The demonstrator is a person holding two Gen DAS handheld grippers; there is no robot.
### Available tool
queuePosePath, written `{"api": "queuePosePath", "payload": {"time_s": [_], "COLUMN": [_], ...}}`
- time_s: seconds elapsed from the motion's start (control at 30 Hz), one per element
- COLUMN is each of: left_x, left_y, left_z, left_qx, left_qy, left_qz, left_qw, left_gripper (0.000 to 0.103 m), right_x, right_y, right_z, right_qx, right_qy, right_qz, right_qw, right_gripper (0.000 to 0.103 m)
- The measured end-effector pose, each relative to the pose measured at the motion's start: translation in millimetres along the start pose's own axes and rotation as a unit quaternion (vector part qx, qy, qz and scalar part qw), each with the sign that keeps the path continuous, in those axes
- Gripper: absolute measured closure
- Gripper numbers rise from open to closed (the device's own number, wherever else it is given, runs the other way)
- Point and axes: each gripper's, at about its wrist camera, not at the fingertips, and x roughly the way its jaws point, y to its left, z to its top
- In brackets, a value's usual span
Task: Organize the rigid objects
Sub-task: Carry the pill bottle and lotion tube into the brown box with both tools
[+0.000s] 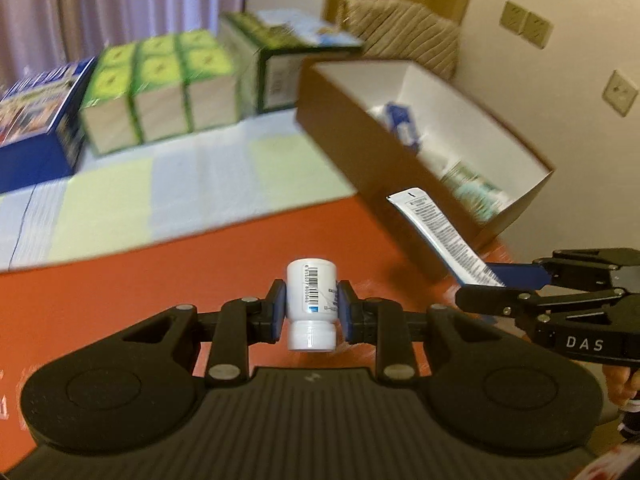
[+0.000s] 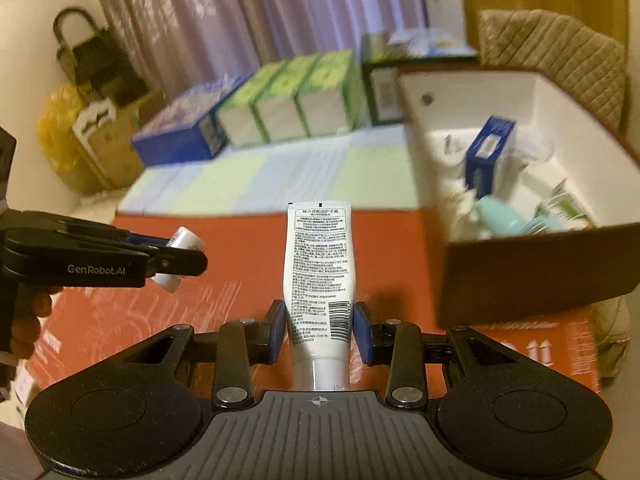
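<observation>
My left gripper (image 1: 311, 312) is shut on a small white bottle (image 1: 311, 300) with a barcode, cap toward the camera, held above the red surface (image 1: 160, 288). My right gripper (image 2: 319, 330) is shut on a white tube (image 2: 318, 272) printed with text, its flat end pointing forward. The tube also shows in the left wrist view (image 1: 444, 236), reaching toward the open cardboard box (image 1: 532, 160). The left gripper with the bottle (image 2: 180, 254) shows at the left of the right wrist view. The box (image 2: 540, 272) has a white inside and holds a blue carton (image 2: 486, 156) and teal items.
A pale checked cloth (image 1: 180, 188) lies behind the red surface. Green cartons (image 1: 160, 92), a blue box (image 1: 36, 120) and a dark green box (image 1: 276, 64) stand along the back. A beige cushion (image 2: 560, 56) sits behind the cardboard box. Bags (image 2: 96, 120) stand at the far left.
</observation>
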Motion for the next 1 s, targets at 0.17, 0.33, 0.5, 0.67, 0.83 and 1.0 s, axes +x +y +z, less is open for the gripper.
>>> {"api": "queuePosePath", "payload": {"time_s": [0.17, 0.33, 0.5, 0.67, 0.83, 1.0], "left_x": [6, 20, 41, 67, 96, 126], "left_y": [-32, -67, -97, -122, -137, -143], "left_z": [29, 58, 83, 106, 122, 132], "left_qx": [0.018, 0.033, 0.045, 0.049, 0.050, 0.042], "left_qy": [-0.019, -0.033, -0.038, -0.033, -0.021, 0.000], "left_qz": [-0.023, -0.045, -0.057, -0.061, -0.054, -0.053], "left_qw": [0.9994, 0.9979, 0.9966, 0.9964, 0.9970, 0.9977], "left_gripper": [0.080, 0.080, 0.080, 0.080, 0.080, 0.080], "right_x": [-28, -44, -48, -42, -33, -19], "right_y": [-28, -63, -100, -132, -157, -178], "right_z": [20, 41, 61, 81, 94, 103], "right_qx": [0.023, 0.043, 0.056, 0.071, 0.070, 0.071], "right_qy": [-0.032, -0.051, -0.054, -0.053, -0.041, -0.026], "right_qz": [-0.016, -0.038, -0.054, -0.057, -0.062, -0.065], "right_qw": [0.999, 0.997, 0.996, 0.994, 0.995, 0.995], "right_gripper": [0.070, 0.070, 0.070, 0.070, 0.070, 0.070]}}
